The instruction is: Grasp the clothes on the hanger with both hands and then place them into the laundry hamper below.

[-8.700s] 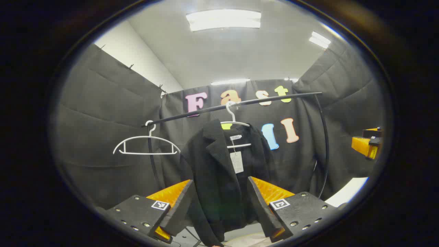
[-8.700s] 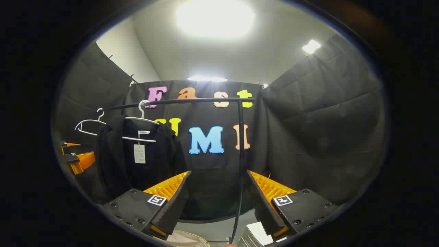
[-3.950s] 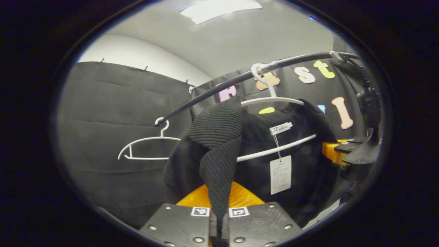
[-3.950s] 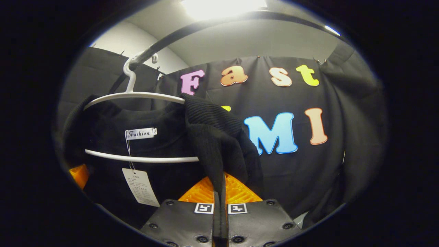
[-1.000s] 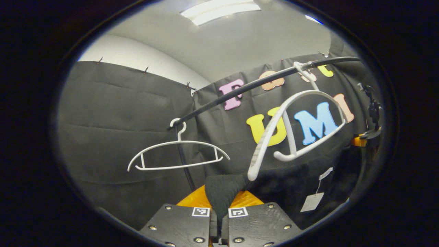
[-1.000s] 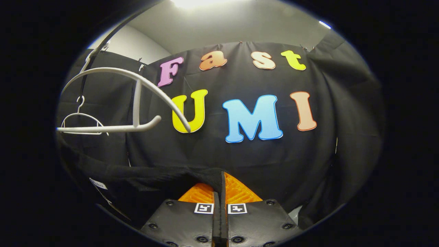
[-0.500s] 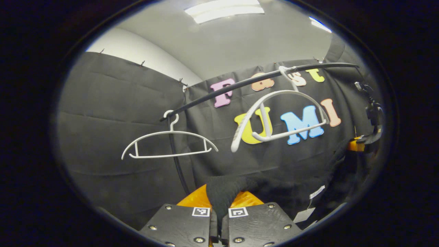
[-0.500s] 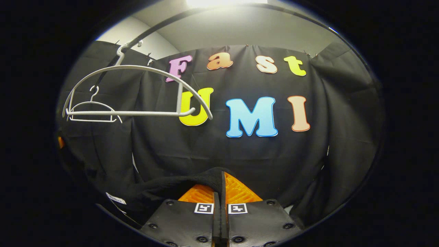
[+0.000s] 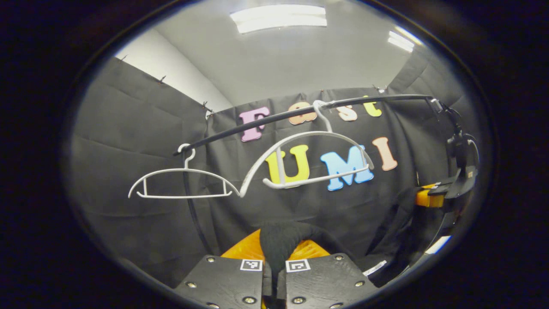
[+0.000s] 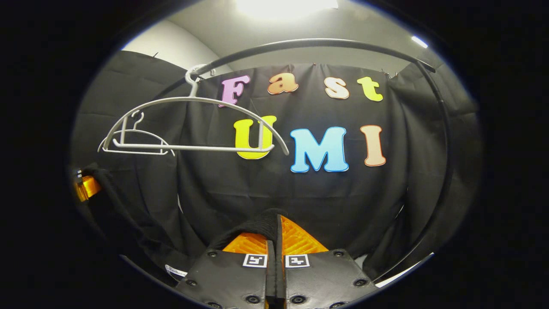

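Note:
The black jacket is off its hanger and sags between my two grippers. My left gripper is shut on a ribbed fold of it at the bottom of the left gripper view. The cloth runs down and right toward my right gripper, with a paper tag hanging low. In the right gripper view my right gripper is shut on the jacket's edge; my left gripper holds the other end at the far left. The bare white hanger hangs tilted on the black rail.
A second empty white hanger hangs further left on the rail, beside the rail's upright post. In the right gripper view the rail arcs overhead and down the right side. A pale surface shows low at the right.
Both grippers have come down and back with the jacket, which now hangs lower between them. The freed hanger has swung back toward level on the rail.

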{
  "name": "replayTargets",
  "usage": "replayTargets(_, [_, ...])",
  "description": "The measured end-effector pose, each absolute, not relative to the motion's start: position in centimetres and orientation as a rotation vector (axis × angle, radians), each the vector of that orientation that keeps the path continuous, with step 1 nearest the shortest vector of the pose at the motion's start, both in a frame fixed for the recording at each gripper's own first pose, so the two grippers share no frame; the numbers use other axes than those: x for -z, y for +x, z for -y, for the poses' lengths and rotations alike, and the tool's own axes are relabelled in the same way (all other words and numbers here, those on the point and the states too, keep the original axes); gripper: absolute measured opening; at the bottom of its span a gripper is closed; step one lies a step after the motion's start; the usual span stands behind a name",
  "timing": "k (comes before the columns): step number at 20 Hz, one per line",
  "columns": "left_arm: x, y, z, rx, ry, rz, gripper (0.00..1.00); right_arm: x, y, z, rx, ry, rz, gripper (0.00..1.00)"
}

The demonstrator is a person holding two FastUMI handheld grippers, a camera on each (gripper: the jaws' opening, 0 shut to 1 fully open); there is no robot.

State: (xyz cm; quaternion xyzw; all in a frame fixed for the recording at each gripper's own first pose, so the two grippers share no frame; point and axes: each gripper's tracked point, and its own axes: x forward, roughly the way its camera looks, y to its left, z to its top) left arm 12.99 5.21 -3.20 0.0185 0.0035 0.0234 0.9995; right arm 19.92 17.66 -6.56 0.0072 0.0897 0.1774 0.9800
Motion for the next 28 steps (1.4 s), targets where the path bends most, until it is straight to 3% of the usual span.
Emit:
replayTargets(11, [4.5,11.3,1.1,0.111,-0.036,0.004,0.05,8.9,12.0,-21.7,-0.470,0.073,-0.243,0.01])
replayTargets(14, [7.1,10.9,2.1,0.141,-0.050,-0.034,0.05,11.4,10.5,-22.7,-0.508,0.061,-0.269,0.05])
replayTargets(16, [9.1,10.8,2.8,0.159,-0.046,-0.062,0.04,13.7,9.4,-22.9,-0.523,0.056,-0.302,0.01])
replayTargets(28, [22.3,8.7,5.8,0.217,-0.029,-0.291,0.05,25.9,7.2,-20.9,-0.469,-0.009,-0.536,0.00])
